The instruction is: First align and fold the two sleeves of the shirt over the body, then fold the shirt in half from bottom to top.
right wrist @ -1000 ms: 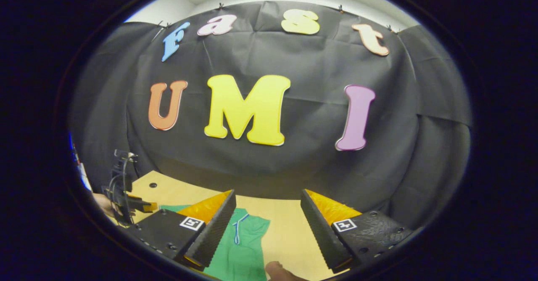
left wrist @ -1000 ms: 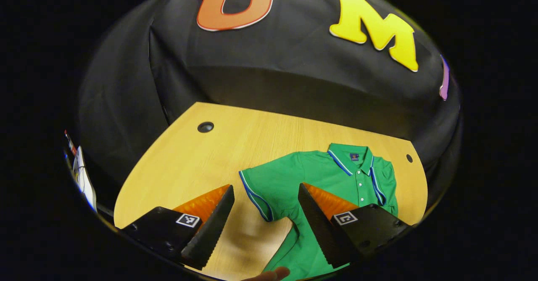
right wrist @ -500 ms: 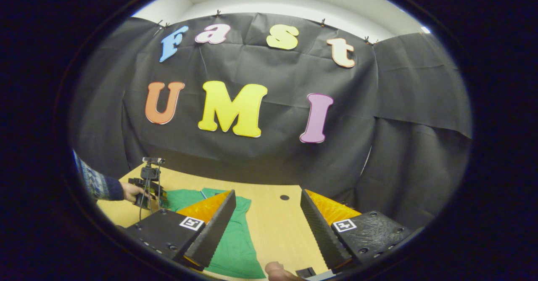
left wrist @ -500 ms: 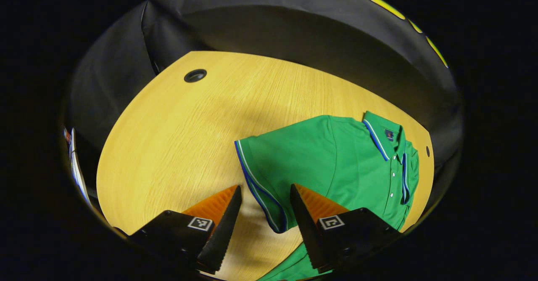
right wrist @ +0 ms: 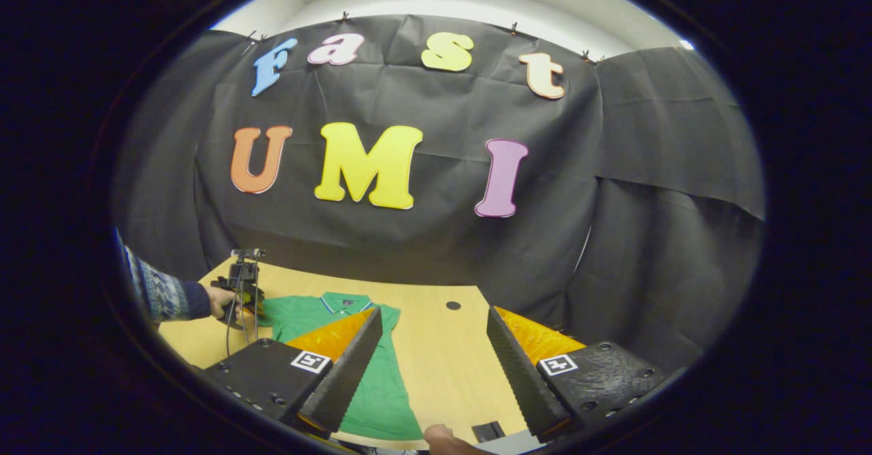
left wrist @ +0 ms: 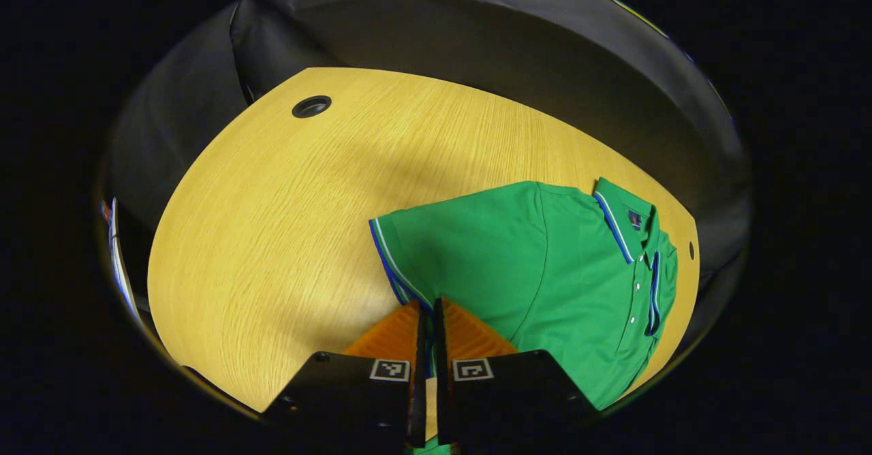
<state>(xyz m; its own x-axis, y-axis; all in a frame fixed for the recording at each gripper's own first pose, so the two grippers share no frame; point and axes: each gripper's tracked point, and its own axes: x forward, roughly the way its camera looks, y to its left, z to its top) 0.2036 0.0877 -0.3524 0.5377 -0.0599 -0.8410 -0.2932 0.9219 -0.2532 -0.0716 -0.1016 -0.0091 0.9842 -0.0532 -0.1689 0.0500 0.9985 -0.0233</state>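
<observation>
- The wooden table (left wrist: 272, 223) takes most of the left gripper view; it has a round dark hole (left wrist: 311, 106) near its far left corner and a smaller hole (right wrist: 453, 305) that shows in the right gripper view.
- The green shirt (left wrist: 545, 271) lies flat on the right part of the table, front side up, collar (left wrist: 623, 213) toward the far edge, with blue and white trim on the collar and on the sleeve hem.
- The left sleeve (left wrist: 422, 250) of the shirt is spread out to the side, not folded over the body.
- The left gripper (left wrist: 428, 312) is at the hem of this sleeve; its jaws are nearly together, with only a thin gap, and the sleeve edge runs between the two fingers, so they seem to pinch it.
- The right gripper (right wrist: 432, 346) is held above the table, near the right side of the shirt; its jaws are wide open and hold nothing.
- In the right gripper view, a hand (right wrist: 219, 300) in a patterned sleeve (right wrist: 153, 291) holds the other gripper at the far side of the shirt.
</observation>
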